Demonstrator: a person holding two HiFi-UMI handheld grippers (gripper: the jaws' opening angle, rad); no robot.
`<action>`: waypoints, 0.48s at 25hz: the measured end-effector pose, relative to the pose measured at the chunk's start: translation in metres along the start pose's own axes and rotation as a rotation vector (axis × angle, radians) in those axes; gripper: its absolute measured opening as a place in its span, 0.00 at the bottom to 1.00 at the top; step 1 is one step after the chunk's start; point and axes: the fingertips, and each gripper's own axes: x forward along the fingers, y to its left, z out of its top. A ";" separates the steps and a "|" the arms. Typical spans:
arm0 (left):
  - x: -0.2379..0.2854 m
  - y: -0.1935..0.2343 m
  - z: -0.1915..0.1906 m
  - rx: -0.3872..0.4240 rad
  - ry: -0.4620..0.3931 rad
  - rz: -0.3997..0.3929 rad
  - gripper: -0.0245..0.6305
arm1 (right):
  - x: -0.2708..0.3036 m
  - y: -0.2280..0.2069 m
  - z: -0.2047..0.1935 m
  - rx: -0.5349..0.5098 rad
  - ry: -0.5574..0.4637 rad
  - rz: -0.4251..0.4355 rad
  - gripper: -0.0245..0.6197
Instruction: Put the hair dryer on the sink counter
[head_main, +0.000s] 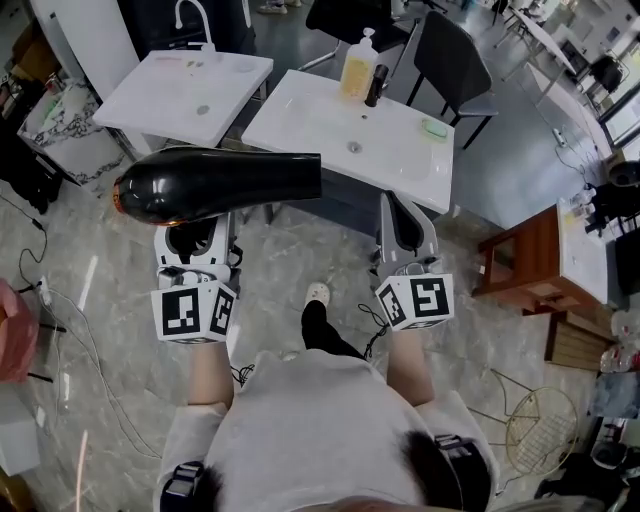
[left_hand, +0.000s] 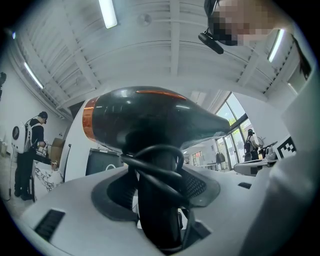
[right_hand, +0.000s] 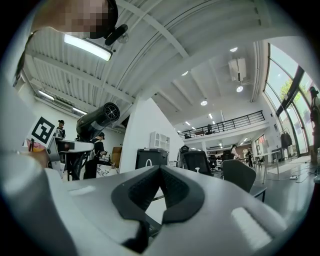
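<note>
A glossy black hair dryer (head_main: 215, 185) with a copper ring at its back end lies level in the air, nozzle pointing right, short of the two white sink counters. My left gripper (head_main: 195, 240) is shut on its handle, which stands upright between the jaws with the cord looped round it (left_hand: 157, 165). The dryer's body (left_hand: 150, 120) fills the left gripper view. The nearer sink counter (head_main: 400, 165) lies ahead and to the right, with a second one (head_main: 150, 95) to its left. My right gripper (head_main: 405, 225) is shut and holds nothing, its pads touching (right_hand: 160, 172). From the right gripper view the dryer (right_hand: 97, 120) shows at the left.
A yellow soap bottle (head_main: 357, 68), a dark bottle (head_main: 376, 86) and a green dish (head_main: 434, 128) stand at the back of the right counter. A dark chair (head_main: 450, 65) is behind it. A wooden table (head_main: 530, 260) and a wire basket (head_main: 540, 430) are at the right; cables cross the floor at the left.
</note>
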 end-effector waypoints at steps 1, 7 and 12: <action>0.012 0.002 -0.002 0.003 -0.003 0.002 0.43 | 0.012 -0.005 -0.001 -0.002 -0.003 0.006 0.05; 0.087 0.012 -0.011 0.029 0.004 0.032 0.43 | 0.084 -0.043 -0.008 -0.005 -0.006 0.036 0.05; 0.143 0.014 -0.020 0.027 0.005 0.053 0.43 | 0.136 -0.077 -0.012 -0.014 -0.008 0.060 0.05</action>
